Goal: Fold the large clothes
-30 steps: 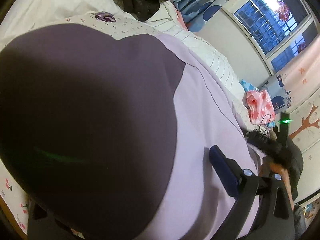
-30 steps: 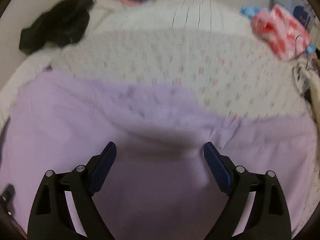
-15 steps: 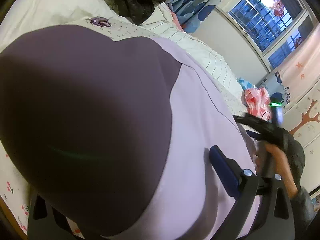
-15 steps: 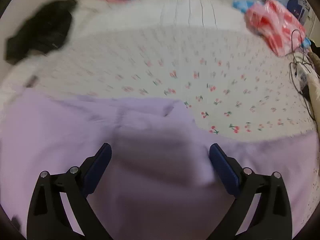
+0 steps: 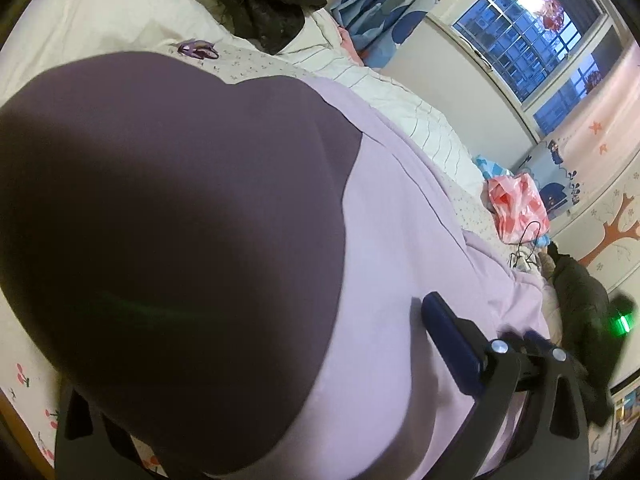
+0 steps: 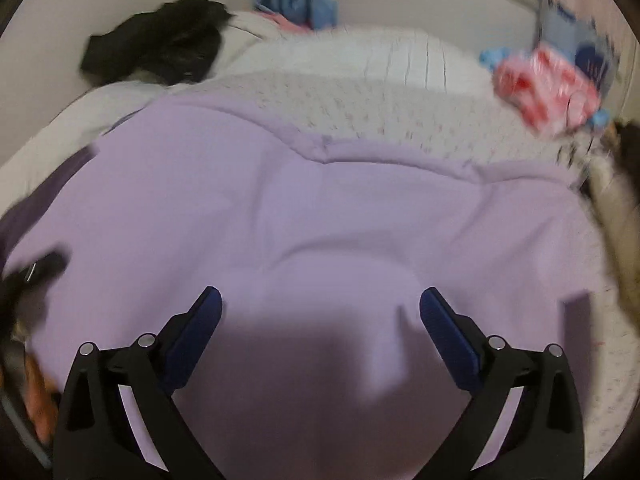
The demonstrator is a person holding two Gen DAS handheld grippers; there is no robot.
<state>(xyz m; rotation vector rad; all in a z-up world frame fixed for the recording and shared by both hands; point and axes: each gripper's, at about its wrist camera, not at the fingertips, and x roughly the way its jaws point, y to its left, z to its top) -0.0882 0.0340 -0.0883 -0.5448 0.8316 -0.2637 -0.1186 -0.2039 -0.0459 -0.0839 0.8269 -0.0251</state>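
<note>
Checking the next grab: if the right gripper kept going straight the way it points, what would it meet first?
Most likely the lilac garment spread on the bed: the open right gripper points down at it, with nothing else seen between. Depth is hard to judge in the blurred view.

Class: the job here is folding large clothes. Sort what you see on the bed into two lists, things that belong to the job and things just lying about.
Belongs to the job:
- lilac garment, spread on the bed
- left gripper
- right gripper, open

Just lying about:
- black clothing
- pink-and-white plastic bag
- black cable
- small purple item
</note>
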